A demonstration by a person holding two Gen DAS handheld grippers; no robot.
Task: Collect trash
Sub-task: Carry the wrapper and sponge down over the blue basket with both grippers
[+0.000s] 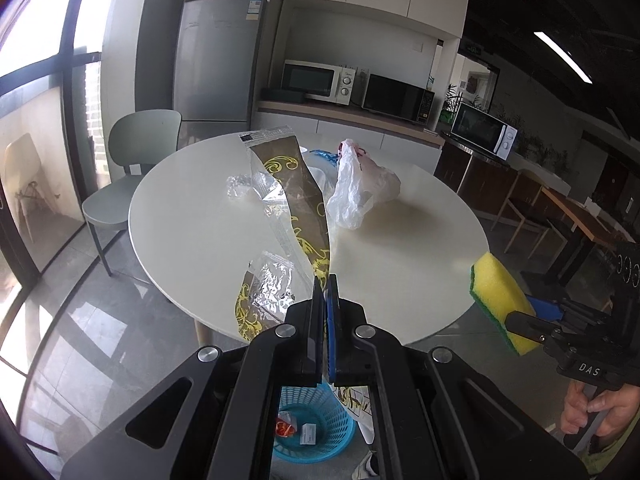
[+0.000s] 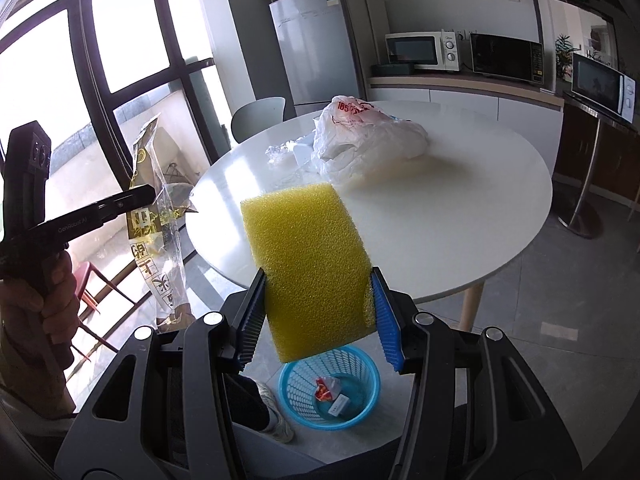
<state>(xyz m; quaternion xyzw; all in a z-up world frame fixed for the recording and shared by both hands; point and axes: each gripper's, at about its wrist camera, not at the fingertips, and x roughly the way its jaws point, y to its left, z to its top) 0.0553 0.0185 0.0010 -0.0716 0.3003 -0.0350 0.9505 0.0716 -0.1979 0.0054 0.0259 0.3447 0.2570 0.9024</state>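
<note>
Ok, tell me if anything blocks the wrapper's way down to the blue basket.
Nothing visible does. The left gripper holds the wrapper off the table; the blue basket stands open on the floor below.

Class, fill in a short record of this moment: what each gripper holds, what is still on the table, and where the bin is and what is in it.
left gripper: shut on brown and gold wrapper
right gripper: shut on yellow sponge
on round table: white plastic bag, clear wrappers
blue basket: on the floor by the table, holding a few scraps
</note>
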